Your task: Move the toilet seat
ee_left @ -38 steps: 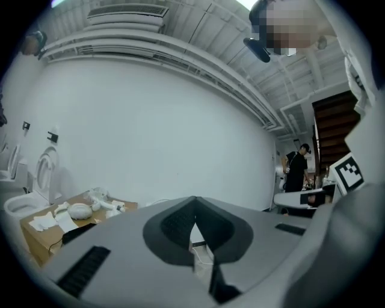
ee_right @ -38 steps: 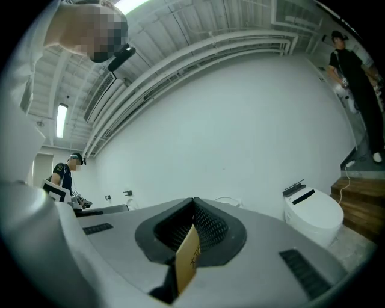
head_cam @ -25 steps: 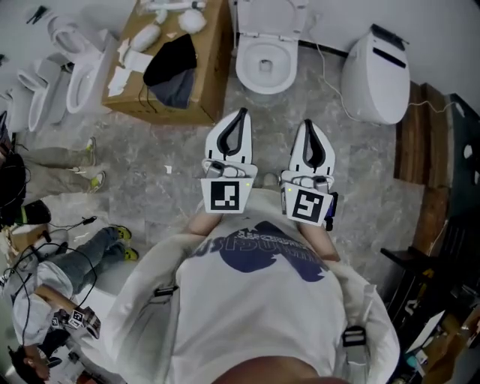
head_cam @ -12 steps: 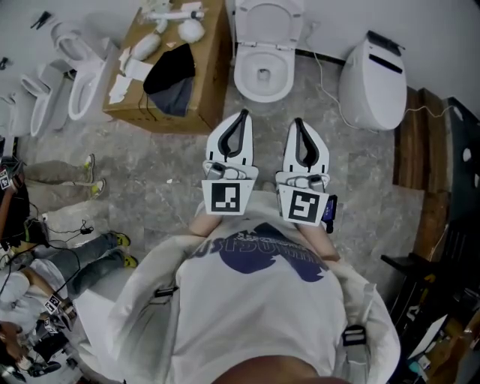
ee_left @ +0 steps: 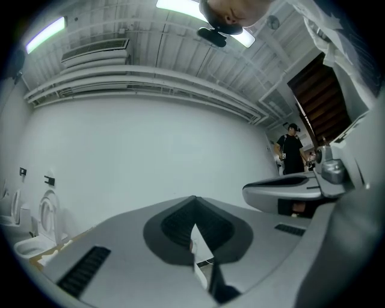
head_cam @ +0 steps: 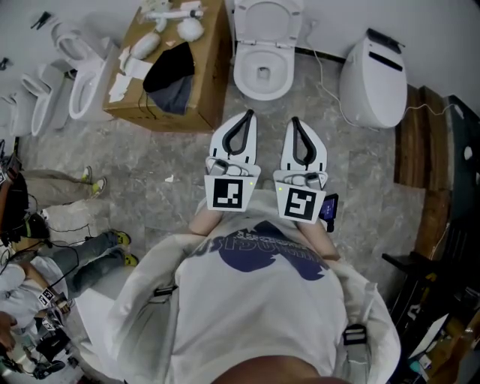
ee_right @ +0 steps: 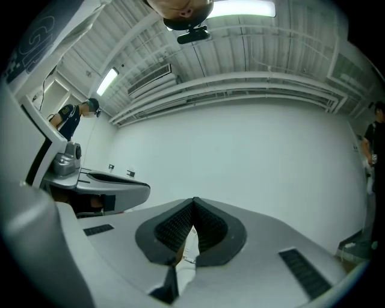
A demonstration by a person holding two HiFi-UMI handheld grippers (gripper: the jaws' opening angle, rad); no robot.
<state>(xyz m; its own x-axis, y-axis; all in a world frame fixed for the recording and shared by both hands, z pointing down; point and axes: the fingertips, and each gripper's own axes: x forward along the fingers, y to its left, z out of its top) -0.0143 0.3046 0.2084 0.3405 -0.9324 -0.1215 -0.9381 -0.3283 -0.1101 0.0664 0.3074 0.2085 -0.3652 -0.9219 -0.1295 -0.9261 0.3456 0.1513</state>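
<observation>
Toilet seat (head_cam: 240,71) ahead | floor (head_cam: 180,150) between open | left tool (head_cam: 248,114), right tool (head_cam: 293,120) clamped (empty)

In the head view the top edge cuts off the toilet (head_cam: 262,64) at its lid (head_cam: 266,11). The white bits (head_cam: 191,28) on the box (head_cam: 210,67) are too small to name. The left edge cuts a person (head_cam: 75,259). In the right gripper view the right edge cuts a second person (ee_right: 374,150). A far figure (ee_left: 293,150) in the left gripper view is too small to detail.
</observation>
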